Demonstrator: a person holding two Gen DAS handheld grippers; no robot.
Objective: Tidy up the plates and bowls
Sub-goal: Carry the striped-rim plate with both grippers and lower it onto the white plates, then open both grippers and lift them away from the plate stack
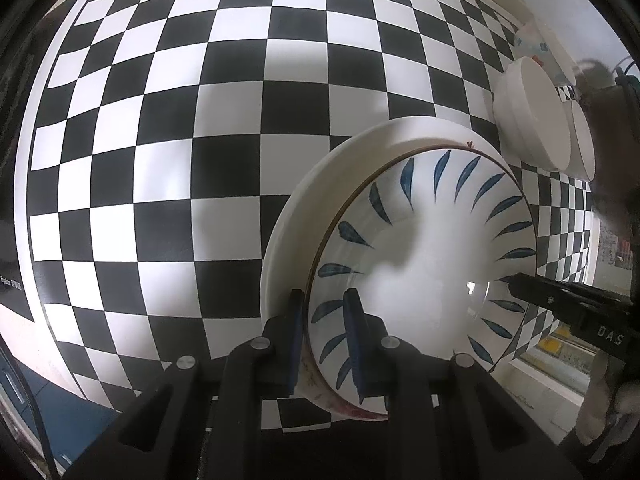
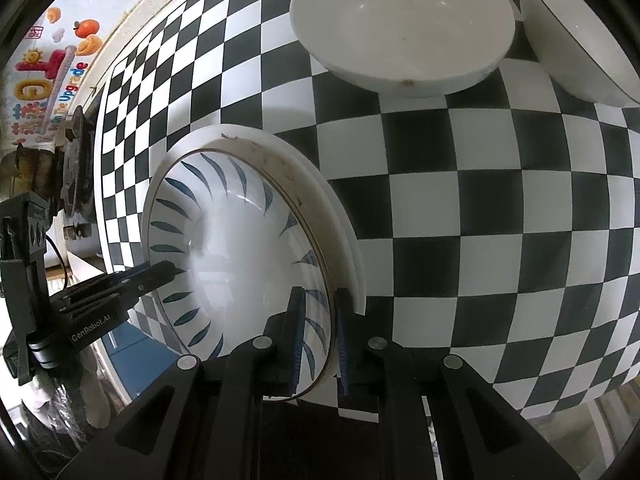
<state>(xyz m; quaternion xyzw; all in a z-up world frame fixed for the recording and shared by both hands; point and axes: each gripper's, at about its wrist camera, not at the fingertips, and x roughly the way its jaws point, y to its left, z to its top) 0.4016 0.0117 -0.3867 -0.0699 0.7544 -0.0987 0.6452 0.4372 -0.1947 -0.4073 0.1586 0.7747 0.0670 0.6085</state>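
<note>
A bowl with blue leaf marks [image 1: 432, 264] sits inside a wider white plate [image 1: 304, 216] on the checkered table. My left gripper [image 1: 326, 336] is shut on the bowl's rim at one side. My right gripper [image 2: 318, 332] is shut on the same bowl [image 2: 232, 248] at the opposite rim; the white plate [image 2: 340, 216] shows behind it. Each gripper is seen in the other's view: the right one [image 1: 516, 284] and the left one [image 2: 168, 270]. A plain white bowl [image 2: 400, 28] and another white bowl with a dark rim [image 2: 576, 40] stand farther off.
The black and white checkered cloth [image 1: 180, 160] covers the table. In the left wrist view two white bowls [image 1: 532, 116] and a patterned bowl [image 1: 536, 48] stand at the far right. A wall with colourful stickers [image 2: 48, 60] lies beyond the table edge.
</note>
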